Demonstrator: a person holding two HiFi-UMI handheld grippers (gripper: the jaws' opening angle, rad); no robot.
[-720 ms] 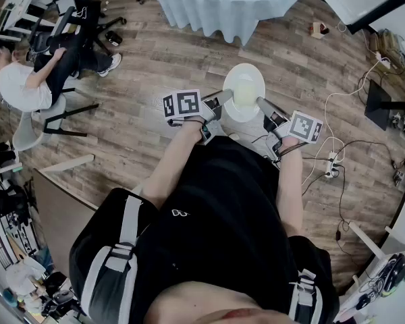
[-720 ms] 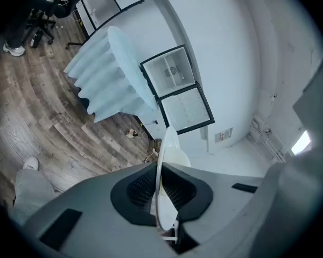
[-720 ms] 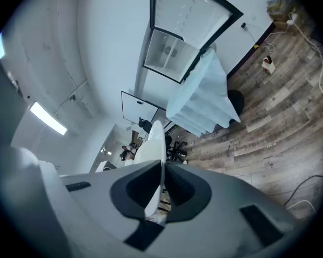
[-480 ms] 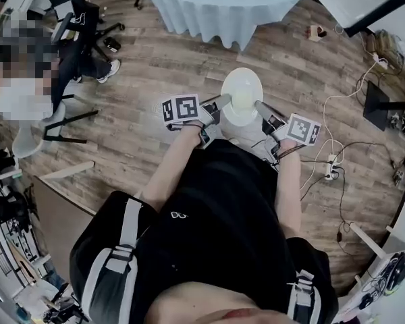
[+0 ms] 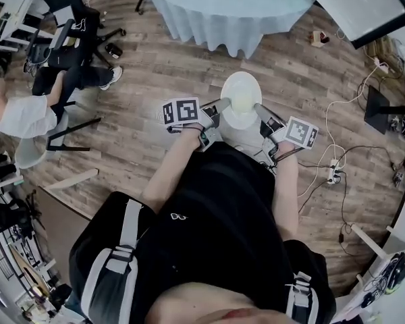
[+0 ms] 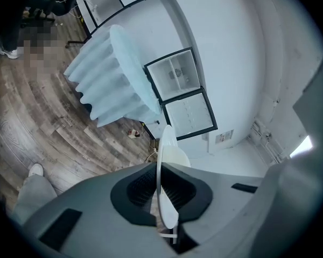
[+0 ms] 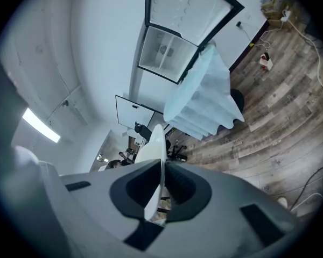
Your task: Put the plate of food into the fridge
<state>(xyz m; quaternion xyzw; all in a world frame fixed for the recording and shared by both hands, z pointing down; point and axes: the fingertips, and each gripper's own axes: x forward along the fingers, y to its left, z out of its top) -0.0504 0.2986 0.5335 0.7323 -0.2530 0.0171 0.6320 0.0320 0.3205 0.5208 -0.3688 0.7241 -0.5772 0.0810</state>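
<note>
- Pinching the plate [image 5: 241, 96] at its left rim with the left gripper [image 5: 221, 104], jaws nearly closed on the thin edge.
- Doing likewise at the right rim with the right gripper [image 5: 258, 107], jaws just as narrow on the edge.
- Holding the plate roughly level in front of the body, above the wooden floor [image 5: 148, 59], near the cloth-covered table [image 5: 223, 9].
- Facing the fridge [image 6: 180, 93] across the room, well apart from the plate; cannot tell whether its door is open.
- Judging pickup done; left to do: reaching the fridge, setting the plate on a shelf, letting go.
</note>
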